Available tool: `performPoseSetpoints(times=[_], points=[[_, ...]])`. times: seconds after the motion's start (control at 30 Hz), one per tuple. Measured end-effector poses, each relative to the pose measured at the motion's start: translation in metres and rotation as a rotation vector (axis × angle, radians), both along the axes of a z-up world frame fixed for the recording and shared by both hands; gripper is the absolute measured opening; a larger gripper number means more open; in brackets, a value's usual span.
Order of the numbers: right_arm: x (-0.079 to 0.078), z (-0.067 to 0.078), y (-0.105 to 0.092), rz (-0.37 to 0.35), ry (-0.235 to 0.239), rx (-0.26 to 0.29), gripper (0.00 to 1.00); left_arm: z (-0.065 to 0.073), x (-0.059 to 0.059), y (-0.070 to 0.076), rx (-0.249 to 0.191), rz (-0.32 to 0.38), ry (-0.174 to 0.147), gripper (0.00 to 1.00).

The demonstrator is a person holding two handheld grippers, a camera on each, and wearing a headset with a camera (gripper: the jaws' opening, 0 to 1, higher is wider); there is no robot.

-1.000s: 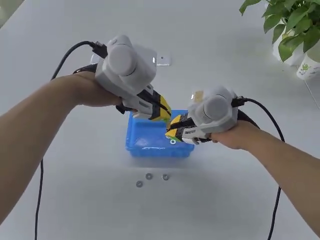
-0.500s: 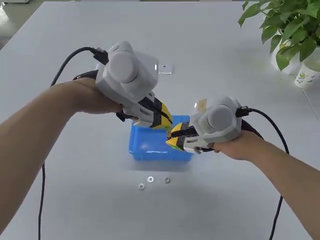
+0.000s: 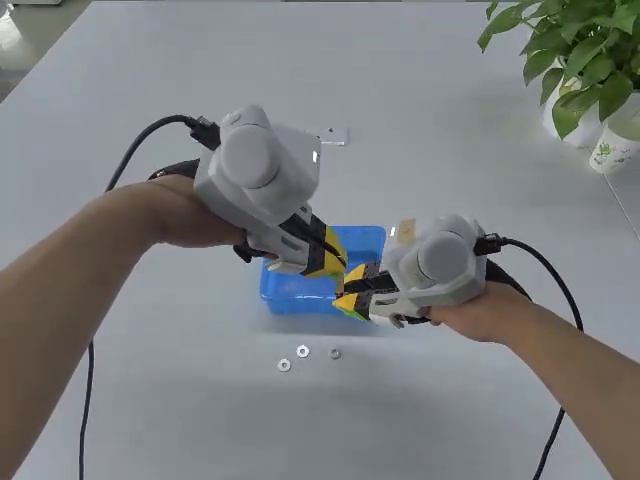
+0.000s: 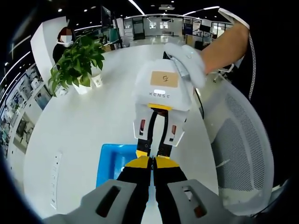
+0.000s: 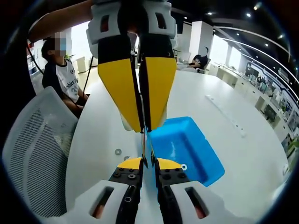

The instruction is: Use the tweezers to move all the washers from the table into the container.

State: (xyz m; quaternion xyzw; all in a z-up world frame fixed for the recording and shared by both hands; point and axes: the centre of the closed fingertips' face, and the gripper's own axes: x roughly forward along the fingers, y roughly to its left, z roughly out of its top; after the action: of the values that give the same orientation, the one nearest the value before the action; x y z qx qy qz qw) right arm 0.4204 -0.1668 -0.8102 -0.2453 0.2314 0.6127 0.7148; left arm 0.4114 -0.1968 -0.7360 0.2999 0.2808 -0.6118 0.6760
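Above the blue container (image 3: 290, 300): the left gripper (image 3: 328, 258) and the right gripper (image 3: 350, 290) meet tip to tip, close over its near side.
Tool: the tweezers (image 5: 146, 148) show as thin metal blades running from between the left gripper's yellow pads (image 5: 117, 88) down into the right gripper's tips; the rest of the tool is hidden.
Left gripper state: jaws drawn together, apparently pinching the tweezers.
Right gripper state: jaws almost together on the tweezers' lower end, as far as the right gripper view lets me judge.
Loose parts: three washers (image 3: 303, 351) lie on the tabletop (image 3: 450, 120) just in front of the container, near one another but apart; one more seems to rest on the container's floor.
How the washers handle: probably light, hard, thin and smooth. Lying flat they offer little edge, so they should slip or skate easily.
Where to take hold: best across the ring, I judge, with one tweezer tip in the hole and one outside.
How the tweezers handle: slim and springy. A gentle squeeze at mid-length should steer the tips, while too hard a pinch could flick a washer away.
Progress: three washers are left on the tabletop.
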Motion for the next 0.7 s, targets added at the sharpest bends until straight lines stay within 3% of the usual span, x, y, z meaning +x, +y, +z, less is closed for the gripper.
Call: performPoseSetpoints(times=[0.7], points=[[-0.024, -0.022, 0.002, 0.027, 0.023, -0.012, 0.12, -0.024, -0.021, 0.003, 0.0, -0.005, 0.02, 0.05]])
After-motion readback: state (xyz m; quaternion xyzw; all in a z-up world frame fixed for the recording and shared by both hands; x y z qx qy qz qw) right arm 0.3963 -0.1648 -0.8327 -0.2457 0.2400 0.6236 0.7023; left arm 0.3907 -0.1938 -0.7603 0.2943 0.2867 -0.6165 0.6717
